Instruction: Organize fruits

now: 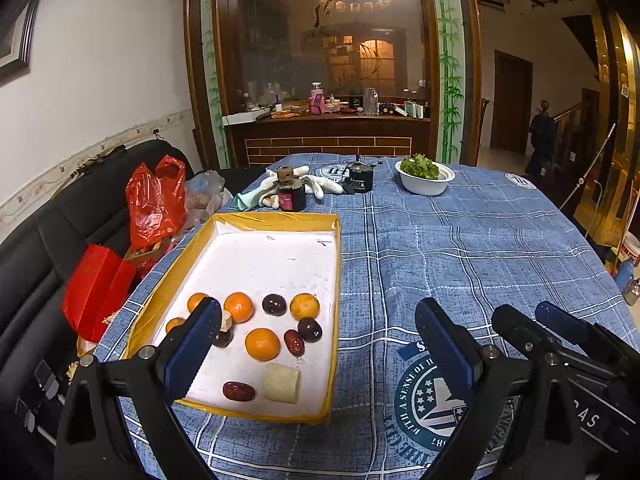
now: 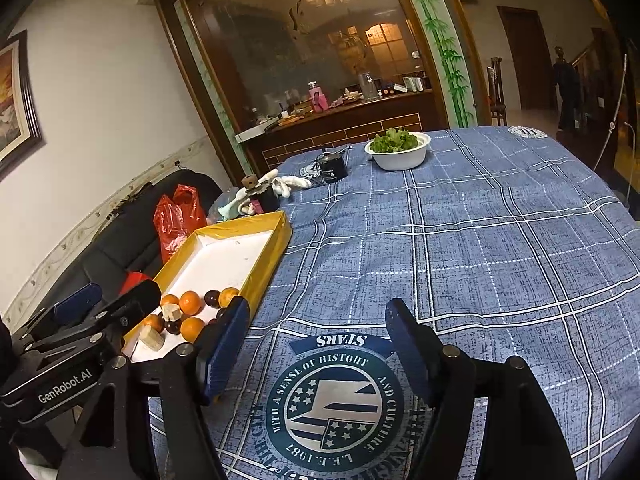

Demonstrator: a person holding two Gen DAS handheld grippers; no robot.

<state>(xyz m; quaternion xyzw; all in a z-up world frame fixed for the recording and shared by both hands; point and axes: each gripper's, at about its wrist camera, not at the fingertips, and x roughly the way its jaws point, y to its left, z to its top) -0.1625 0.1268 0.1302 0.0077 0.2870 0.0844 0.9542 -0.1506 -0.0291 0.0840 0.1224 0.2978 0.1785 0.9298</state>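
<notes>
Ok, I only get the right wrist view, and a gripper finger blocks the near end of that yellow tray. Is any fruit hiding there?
Observer: Yes, two red dates: one red date near the tray's front edge, another beside the nearest mandarin.
Operator: I see the left gripper only side-on. Is it holding anything?
Observer: No. The left gripper is open, with nothing between its fingers.
Operator: Does the dark jar past the tray have a label?
Observer: Yes, the jar has a pink label.
</notes>
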